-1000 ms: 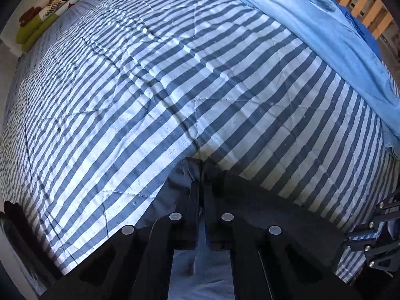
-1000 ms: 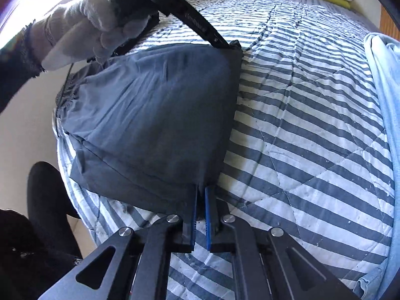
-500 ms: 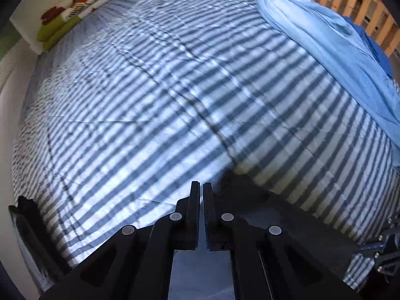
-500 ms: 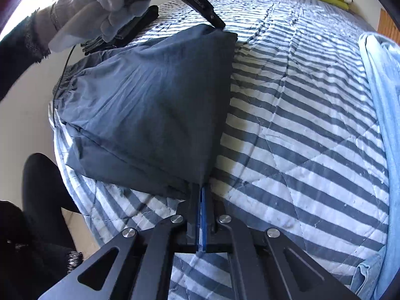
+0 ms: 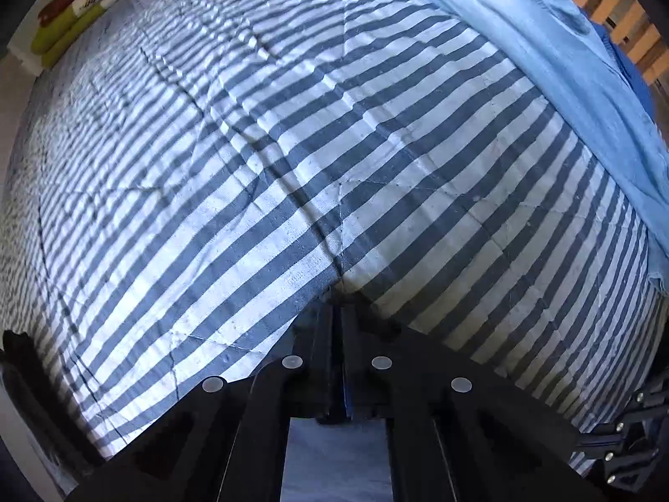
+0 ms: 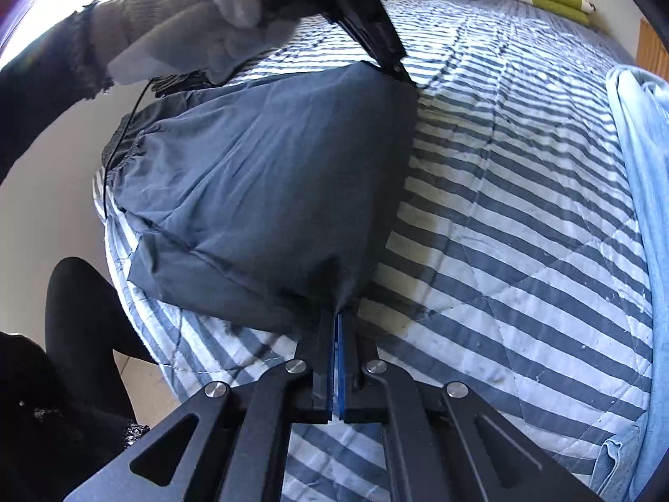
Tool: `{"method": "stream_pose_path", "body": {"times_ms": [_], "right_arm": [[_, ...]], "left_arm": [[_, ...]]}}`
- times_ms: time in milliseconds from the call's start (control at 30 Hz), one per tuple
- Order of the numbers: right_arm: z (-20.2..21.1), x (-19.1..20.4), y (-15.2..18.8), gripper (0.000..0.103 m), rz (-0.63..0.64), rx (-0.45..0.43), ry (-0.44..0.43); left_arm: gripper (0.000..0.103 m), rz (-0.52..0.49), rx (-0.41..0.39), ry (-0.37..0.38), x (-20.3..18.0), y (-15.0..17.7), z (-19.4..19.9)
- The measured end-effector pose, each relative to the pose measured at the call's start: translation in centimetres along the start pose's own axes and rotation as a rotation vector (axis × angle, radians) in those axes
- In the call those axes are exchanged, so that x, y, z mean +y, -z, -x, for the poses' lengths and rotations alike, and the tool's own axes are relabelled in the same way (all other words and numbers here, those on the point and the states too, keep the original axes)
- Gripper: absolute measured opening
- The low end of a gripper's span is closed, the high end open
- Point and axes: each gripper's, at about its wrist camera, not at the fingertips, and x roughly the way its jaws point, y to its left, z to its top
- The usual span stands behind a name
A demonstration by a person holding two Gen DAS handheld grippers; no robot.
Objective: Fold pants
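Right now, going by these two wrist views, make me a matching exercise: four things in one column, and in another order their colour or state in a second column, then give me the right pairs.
Things:
1. pants
2. bedspread
3. light blue garment
4. right gripper

Descriptions:
A. white and blue-grey stripes
B. pale blue, heaped along the bed's far side
C. dark grey, folded, lifted at two corners
D. shut on a corner of dark cloth

Pairs: 1-C, 2-A, 3-B, 4-D
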Motion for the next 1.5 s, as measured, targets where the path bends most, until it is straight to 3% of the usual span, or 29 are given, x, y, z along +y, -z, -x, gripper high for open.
{"method": "stream_pose_path", "body": {"times_ms": [200, 367, 500, 567, 633, 700, 767, 833, 967, 1033, 1133, 1233, 1333, 1400, 1500], "right_arm": [[0.2, 1.5, 0.0, 0.001, 0.028, 0.003, -0.059], [-0.1, 3.9, -0.1, 0.001, 0.092, -0.003, -0.062], [0.4, 4.8, -0.1, 0.001, 0.12, -0.015, -0.054], [0.8, 4.8, 0.0, 0.001, 0.122, -0.014, -0.056], [0.8, 4.5, 0.2, 0.001, 0.113, -0.009, -0.028], [0.4, 3.9, 0.3, 0.001, 0.088, 0.007, -0.037], [-0.1, 3.8, 0.2, 0.001, 0.071, 0.017, -0.058], [-0.9, 4.4, 0.3, 0.001, 0.082, 0.031, -0.08], [-2.6, 5.9, 0.6, 0.001, 0.127, 0.072, -0.083], [-2.8, 6.0, 0.5, 0.001, 0.131, 0.077, -0.086], [-2.9, 6.1, 0.4, 0.001, 0.129, 0.081, -0.082], [-2.9, 6.2, 0.6, 0.001, 0.13, 0.083, -0.075], [-2.6, 6.2, 0.4, 0.001, 0.132, 0.083, -0.076], [-2.4, 6.2, 0.4, 0.001, 0.133, 0.081, -0.073], [-2.5, 6.2, 0.3, 0.001, 0.127, 0.083, -0.069]], "left_arm": [[0.003, 0.132, -0.134, 0.021, 3.0, 4.2, 5.9], [0.003, 0.314, -0.198, 0.098, 7.6, 9.6, 9.1], [0.003, 0.312, -0.215, 0.092, 7.3, 10.9, 10.3], [0.003, 0.331, -0.234, 0.156, 7.4, 10.5, 10.7], [0.004, 0.274, -0.182, 0.076, 6.8, 10.2, 10.0], [0.006, 0.207, -0.034, -0.05, 6.0, 10.7, 6.8], [0.006, 0.23, 0.04, -0.055, 6.5, 12.5, 4.9], [0.006, 0.273, 0.055, -0.075, 7.4, 13.7, 4.5], [0.046, 0.326, -0.024, -0.091, 8.7, 13.8, 6.9], [0.049, 0.304, -0.085, -0.065, 8.1, 12.8, 8.1], [0.049, 0.222, -0.116, -0.05, 6.2, 10.9, 8.5], [0.049, 0.18, -0.087, -0.032, 5.4, 9.4, 7.3], [0.044, 0.203, -0.044, -0.008, 6.2, 9.0, 5.8], [0.002, 0.223, -0.037, 0.041, 6.5, 9.2, 5.4], [0.001, 0.181, -0.046, 0.048, 5.5, 9.8, 6.0]]}}
